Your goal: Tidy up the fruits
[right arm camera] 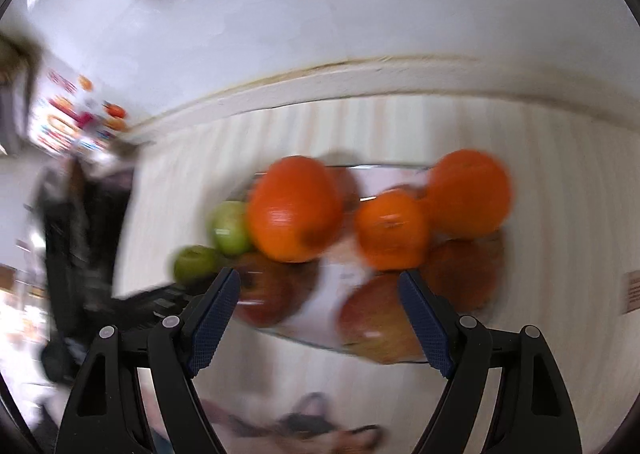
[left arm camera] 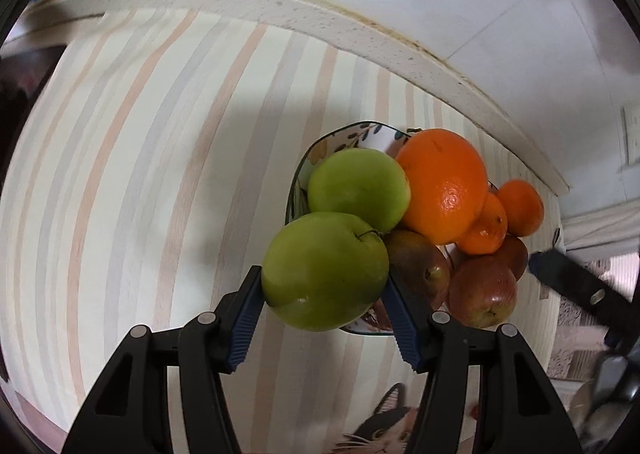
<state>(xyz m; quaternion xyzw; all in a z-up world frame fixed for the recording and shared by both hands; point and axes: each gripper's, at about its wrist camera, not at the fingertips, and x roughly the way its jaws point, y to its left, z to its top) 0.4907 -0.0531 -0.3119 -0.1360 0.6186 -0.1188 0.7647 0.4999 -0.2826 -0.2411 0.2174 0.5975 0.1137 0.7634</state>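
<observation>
Item: round green apple (left arm camera: 325, 270), frame centre, clamped in my left gripper (left arm camera: 322, 294) at the patterned ceramic bowl (left arm camera: 298, 189) of fruit. My right gripper (right arm camera: 320, 294) hung empty, jaws apart, above it.

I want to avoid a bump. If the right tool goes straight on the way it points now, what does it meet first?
Probably the red apple at the near edge of the bowl, low between the open right tool's fingers. The picture is blurred, so depth is unsure; bare bowl floor may come first.
</observation>
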